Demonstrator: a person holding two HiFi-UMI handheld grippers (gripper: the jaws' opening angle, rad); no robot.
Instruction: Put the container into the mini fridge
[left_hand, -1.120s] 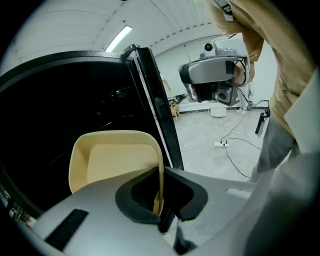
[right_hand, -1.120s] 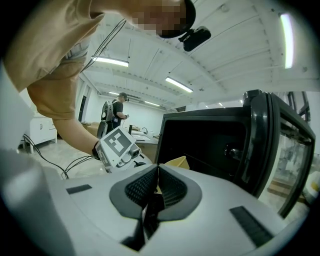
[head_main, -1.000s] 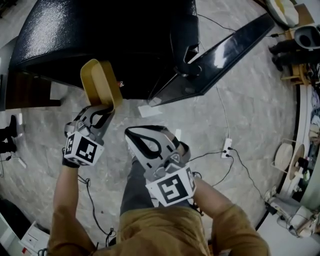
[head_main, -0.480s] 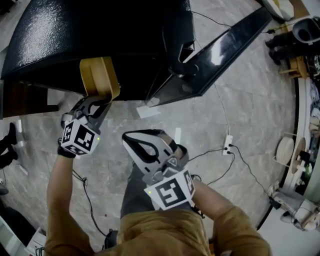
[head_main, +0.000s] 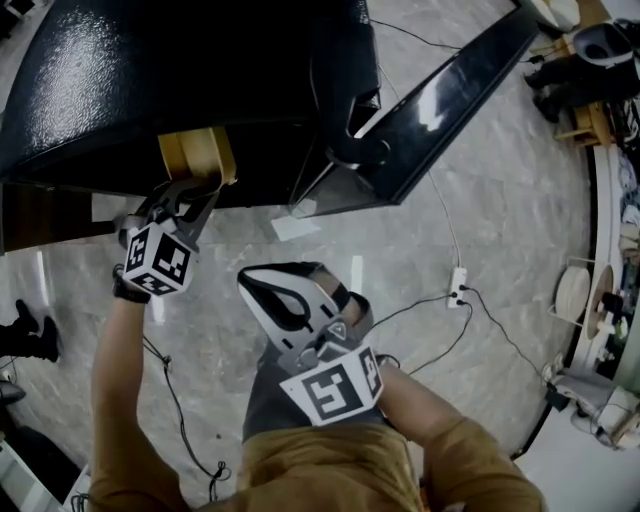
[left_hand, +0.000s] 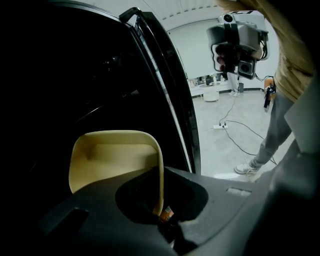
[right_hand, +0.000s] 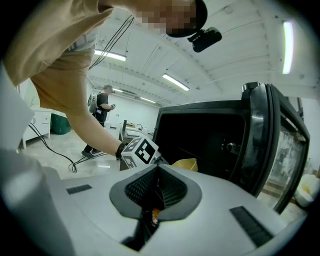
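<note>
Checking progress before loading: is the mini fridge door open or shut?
Open: the door stands swung away from the mini fridge, and its dark inside shows behind the container.

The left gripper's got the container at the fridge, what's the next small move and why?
Probably push the left gripper deeper in: it is shut on the tan container's rim, and the container is only partly past the open mini fridge's front edge.

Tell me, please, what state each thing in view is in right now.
mini fridge: door swung open.
container: empty, tipped on edge, at the fridge's opening.
left tool: shut on the container's wall.
right tool: shut, empty.
</note>
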